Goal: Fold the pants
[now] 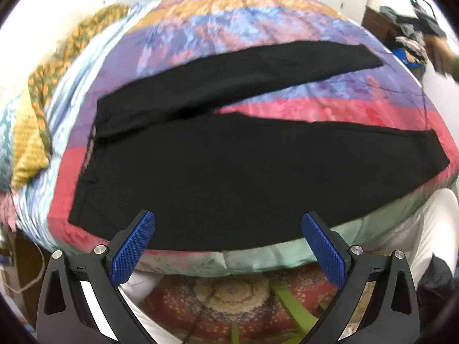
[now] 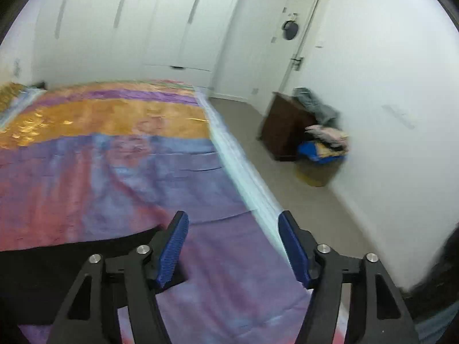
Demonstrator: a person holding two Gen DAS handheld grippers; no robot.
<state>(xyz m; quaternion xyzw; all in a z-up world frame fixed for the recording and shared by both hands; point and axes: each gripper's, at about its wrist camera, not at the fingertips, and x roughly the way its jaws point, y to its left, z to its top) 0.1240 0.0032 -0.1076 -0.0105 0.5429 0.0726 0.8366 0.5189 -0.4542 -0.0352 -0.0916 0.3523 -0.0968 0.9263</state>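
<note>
Black pants [image 1: 200, 154] lie flat on the bedspread [image 1: 258, 23], a colourful patchwork one on a bed. Waistband sits toward the left of the left wrist view, both legs run out to the right in a V. Far leg angles up toward the far right corner, near leg runs along the near edge of the bed. A wedge of pink and purple bedspread shows between the two legs.

Left gripper [image 1: 228, 225] hangs above the near edge of the pants, jaws spread wide, nothing between the blue pads [image 1: 133, 246]. Not touching fabric as far as I can tell.

Right gripper [image 2: 231, 223] is up off the bed, pointing across the bedspread [image 2: 114, 149] toward the far wall. Jaws spread, nothing pinched. A bit of the pants [image 2: 57, 269] shows at lower left in that view, just behind the left finger. View is motion-blurred.

Right of the bed: a dark wooden cabinet [image 2: 287, 126] by the wall with a pile of clothes [image 2: 324, 134] beside it. Patterned rug [image 1: 229, 292] on the floor below the bed edge.
</note>
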